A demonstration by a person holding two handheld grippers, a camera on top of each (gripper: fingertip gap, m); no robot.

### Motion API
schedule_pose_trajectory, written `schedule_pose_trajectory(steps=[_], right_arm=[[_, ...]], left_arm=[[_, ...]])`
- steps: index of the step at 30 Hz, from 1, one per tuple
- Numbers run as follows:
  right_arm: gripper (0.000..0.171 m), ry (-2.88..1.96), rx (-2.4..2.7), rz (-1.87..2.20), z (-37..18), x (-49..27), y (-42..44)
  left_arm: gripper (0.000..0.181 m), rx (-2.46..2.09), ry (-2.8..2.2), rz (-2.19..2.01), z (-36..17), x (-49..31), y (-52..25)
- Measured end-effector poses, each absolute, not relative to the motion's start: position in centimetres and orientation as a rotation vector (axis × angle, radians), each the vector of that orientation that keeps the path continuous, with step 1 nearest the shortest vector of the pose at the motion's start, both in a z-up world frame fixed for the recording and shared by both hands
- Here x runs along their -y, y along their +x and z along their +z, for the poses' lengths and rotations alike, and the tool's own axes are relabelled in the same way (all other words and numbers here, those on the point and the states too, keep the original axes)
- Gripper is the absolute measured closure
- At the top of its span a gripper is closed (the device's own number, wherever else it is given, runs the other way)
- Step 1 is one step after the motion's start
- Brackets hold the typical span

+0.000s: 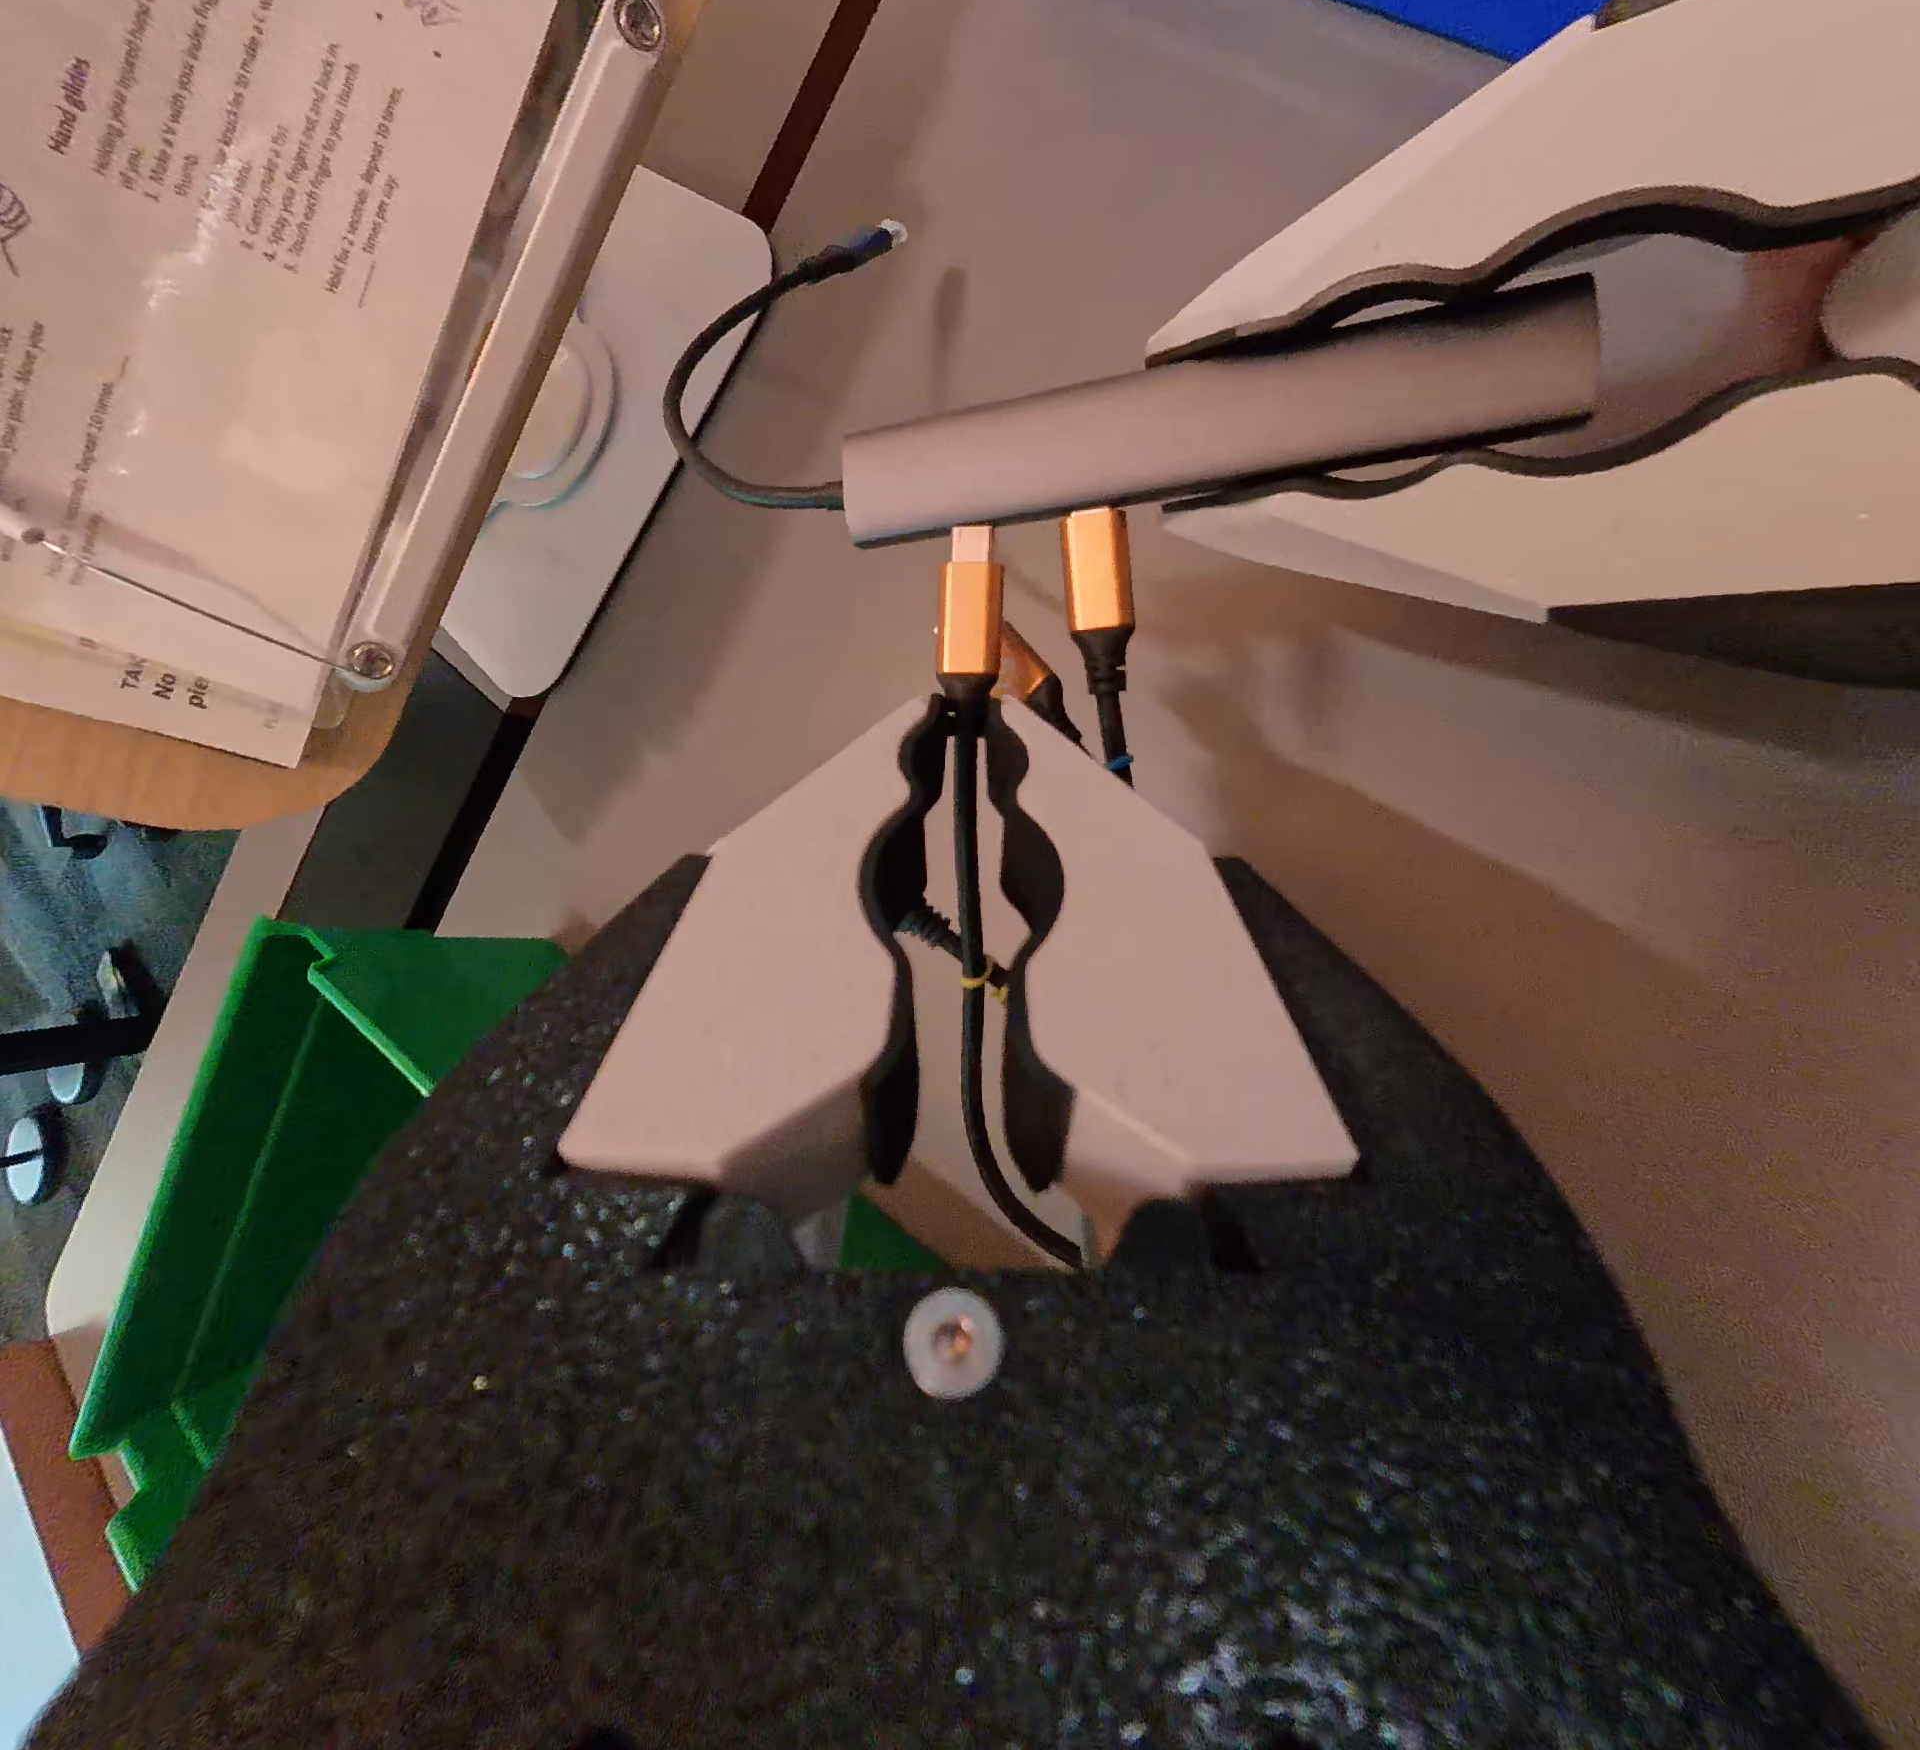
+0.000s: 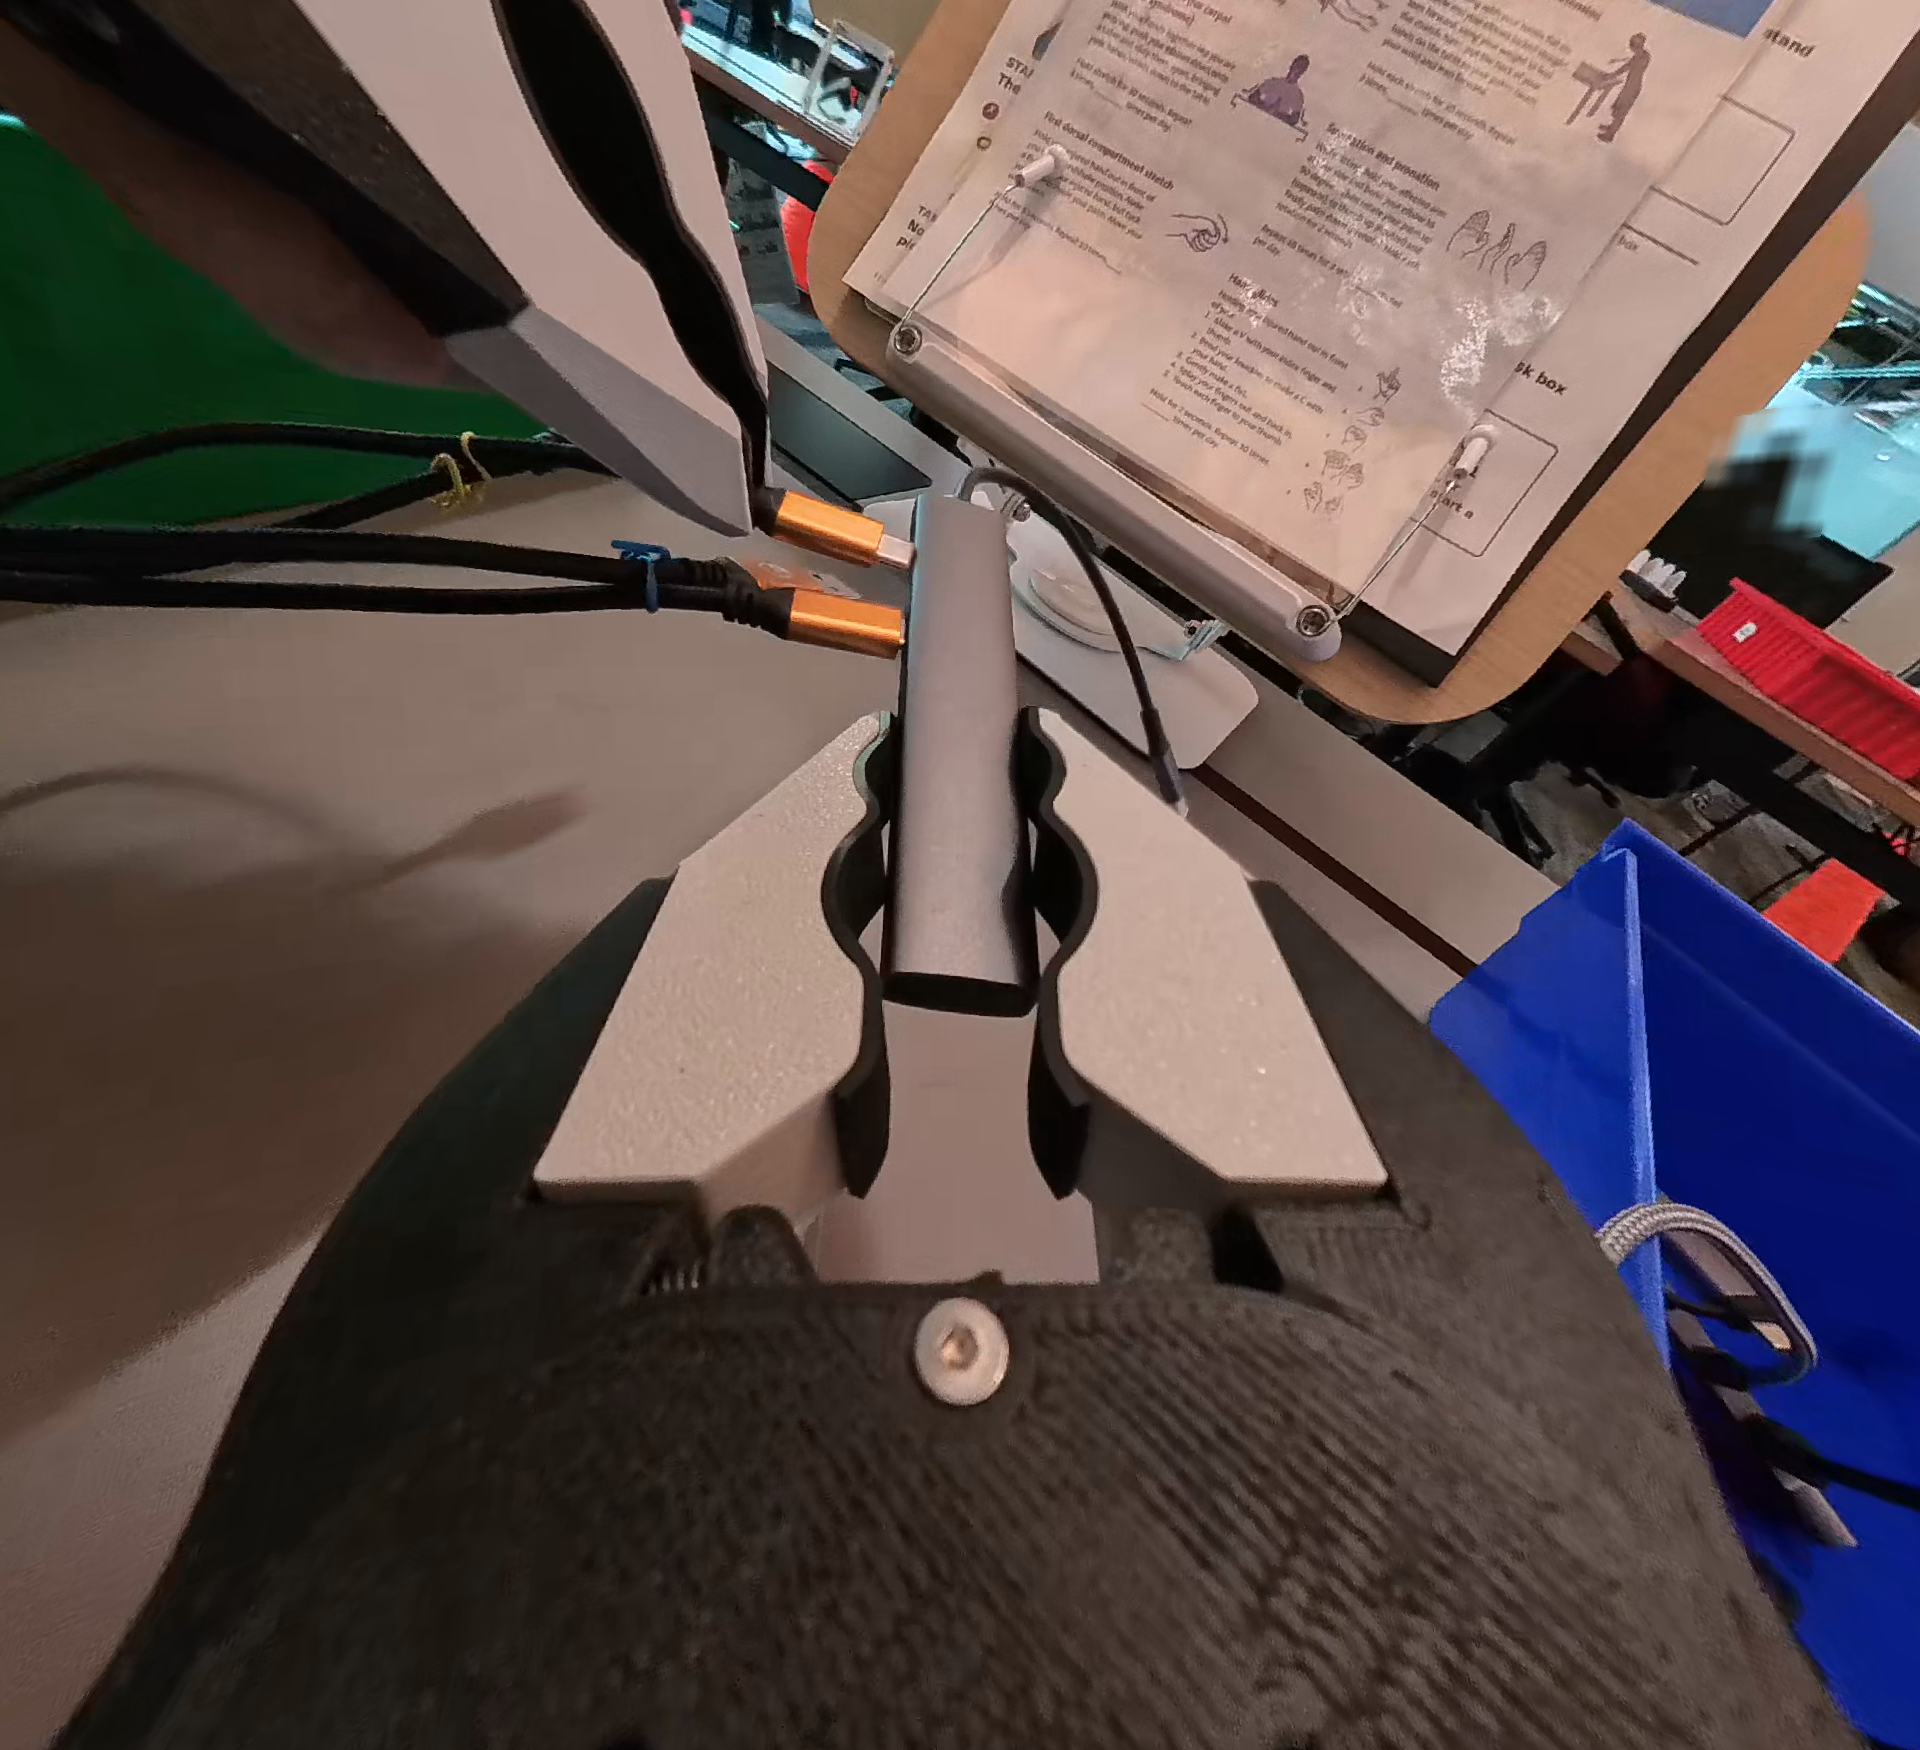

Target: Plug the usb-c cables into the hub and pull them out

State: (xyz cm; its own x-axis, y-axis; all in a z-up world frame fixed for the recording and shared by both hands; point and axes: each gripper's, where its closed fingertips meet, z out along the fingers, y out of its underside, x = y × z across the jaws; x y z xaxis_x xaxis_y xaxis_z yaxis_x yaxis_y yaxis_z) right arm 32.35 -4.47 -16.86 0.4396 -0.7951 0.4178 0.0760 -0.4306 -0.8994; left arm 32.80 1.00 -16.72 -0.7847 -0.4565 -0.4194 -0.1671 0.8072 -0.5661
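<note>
Now 2 orange plugs at 1 hub; 2 grippers clamped.

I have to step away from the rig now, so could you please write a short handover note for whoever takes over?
Left gripper: shut on the cable just behind the orange plug, whose metal tip still shows at the hub's port.
Right gripper: shut on the grey hub, held above the table.
Second orange plug: seated in the hub.
A third plug hangs loose.
Left: the remaining plugging and every pull-out.
</note>
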Motion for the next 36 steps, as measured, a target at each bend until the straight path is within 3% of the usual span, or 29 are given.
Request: schedule_pose_trajectory(steps=[36], right_arm=[[0.147,-1.614,-0.611,-1.080,-15.4,4.4,32.2]], left_arm=[[0.178,-2.320,-0.428,-0.793,-15.8,0.4,33.3]])
